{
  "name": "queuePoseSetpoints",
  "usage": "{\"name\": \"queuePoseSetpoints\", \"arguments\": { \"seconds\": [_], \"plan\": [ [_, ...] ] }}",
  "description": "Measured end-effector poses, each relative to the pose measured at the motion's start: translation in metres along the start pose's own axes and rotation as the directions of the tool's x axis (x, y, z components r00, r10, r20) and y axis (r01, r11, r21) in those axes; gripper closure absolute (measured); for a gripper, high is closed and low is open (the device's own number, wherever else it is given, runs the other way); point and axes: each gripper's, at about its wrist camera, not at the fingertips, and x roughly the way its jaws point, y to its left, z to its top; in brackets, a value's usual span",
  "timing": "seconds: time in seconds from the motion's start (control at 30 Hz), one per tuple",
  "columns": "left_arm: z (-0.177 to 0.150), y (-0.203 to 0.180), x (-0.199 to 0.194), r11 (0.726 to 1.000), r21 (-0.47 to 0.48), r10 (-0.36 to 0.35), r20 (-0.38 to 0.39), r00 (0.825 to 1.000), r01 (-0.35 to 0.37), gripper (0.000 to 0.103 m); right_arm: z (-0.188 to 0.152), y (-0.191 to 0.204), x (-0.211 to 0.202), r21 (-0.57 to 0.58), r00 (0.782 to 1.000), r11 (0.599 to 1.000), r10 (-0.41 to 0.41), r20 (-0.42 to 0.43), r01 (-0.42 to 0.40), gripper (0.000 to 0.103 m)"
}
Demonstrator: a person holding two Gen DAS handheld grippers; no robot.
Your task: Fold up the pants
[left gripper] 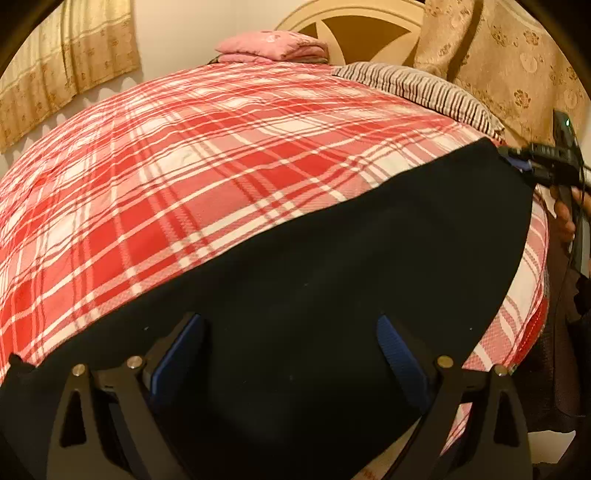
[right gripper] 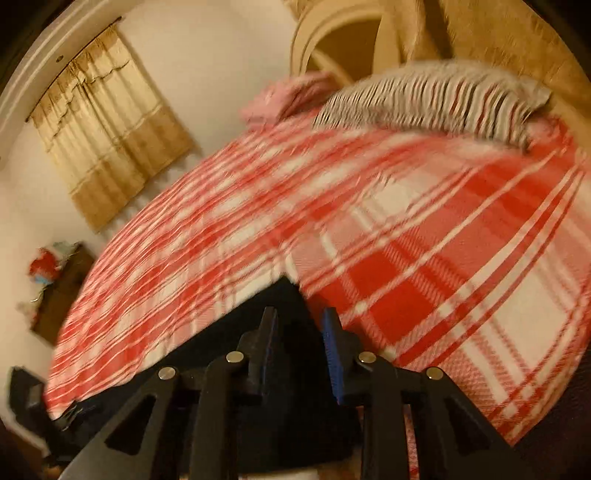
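Black pants (left gripper: 332, 258) lie spread across the near edge of a bed with a red and white plaid cover (left gripper: 184, 166). My left gripper (left gripper: 291, 328) is open, its blue-padded fingers (left gripper: 177, 354) wide apart over the cloth, holding nothing. In the left wrist view my right gripper (left gripper: 517, 162) sits at the pants' far right corner. In the right wrist view that gripper (right gripper: 299, 325) has its fingers close together around a corner of the black pants (right gripper: 284, 295). This view is motion blurred.
A striped pillow (left gripper: 417, 88) and folded pink cloth (left gripper: 273, 46) lie at the head of the bed, by a cream headboard (left gripper: 354, 22). Beige curtains (right gripper: 110, 122) hang on the wall. A dark cabinet (right gripper: 62, 288) stands beyond the bed's left side.
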Motion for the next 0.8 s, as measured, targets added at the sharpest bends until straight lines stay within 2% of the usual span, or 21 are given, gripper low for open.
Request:
{"name": "queuePoseSetpoints", "arguments": {
  "seconds": [0.07, 0.17, 0.33, 0.37, 0.43, 0.47, 0.57, 0.6, 0.67, 0.8],
  "plan": [
    [-0.003, 0.007, -0.004, 1.000, -0.025, 0.016, 0.011, 1.000, -0.015, 0.006, -0.001, -0.008, 0.001, -0.016, 0.999, 1.000, -0.015, -0.031, 0.015, 0.076],
    [-0.007, 0.016, -0.011, 0.998, -0.063, 0.022, 0.027, 0.999, -0.020, 0.006, 0.002, -0.020, -0.002, 0.019, 0.994, 0.999, 0.048, -0.097, -0.046, 0.076],
    [-0.017, 0.036, -0.014, 0.990, -0.130, 0.056, 0.029, 0.998, -0.051, 0.006, 0.000, -0.020, -0.008, -0.038, 0.984, 0.998, 0.041, -0.175, -0.049, 0.071],
    [-0.019, 0.040, -0.014, 0.988, -0.144, 0.056, 0.029, 0.998, -0.051, 0.006, 0.001, -0.022, -0.008, -0.028, 0.983, 0.998, 0.058, -0.174, -0.064, 0.061],
    [-0.022, 0.043, -0.014, 0.987, -0.157, 0.048, 0.035, 0.998, -0.042, 0.006, -0.003, -0.028, -0.009, 0.024, 0.977, 0.989, 0.147, -0.155, -0.145, 0.047],
    [-0.022, 0.043, -0.013, 0.987, -0.153, 0.048, 0.035, 0.998, -0.042, 0.005, -0.005, -0.027, -0.008, 0.033, 0.974, 0.985, 0.172, -0.144, -0.169, 0.047],
    [-0.022, 0.040, -0.011, 0.989, -0.139, 0.062, 0.033, 0.998, -0.057, 0.004, -0.008, -0.018, -0.005, 0.006, 0.982, 0.990, 0.141, -0.123, -0.142, 0.048],
    [-0.022, 0.039, -0.013, 0.989, -0.137, 0.063, 0.033, 0.997, -0.058, 0.004, -0.006, -0.018, -0.005, 0.006, 0.983, 0.990, 0.137, -0.121, -0.138, 0.050],
    [-0.023, 0.042, -0.019, 0.989, -0.140, 0.062, 0.038, 0.997, -0.056, 0.004, -0.005, -0.023, -0.006, 0.026, 0.983, 0.990, 0.144, -0.116, -0.142, 0.061],
    [-0.033, 0.061, -0.028, 0.978, -0.191, 0.092, 0.043, 0.995, -0.082, 0.004, -0.006, -0.034, -0.003, 0.065, 0.974, 0.979, 0.199, -0.111, -0.193, 0.063]
  ]
}}
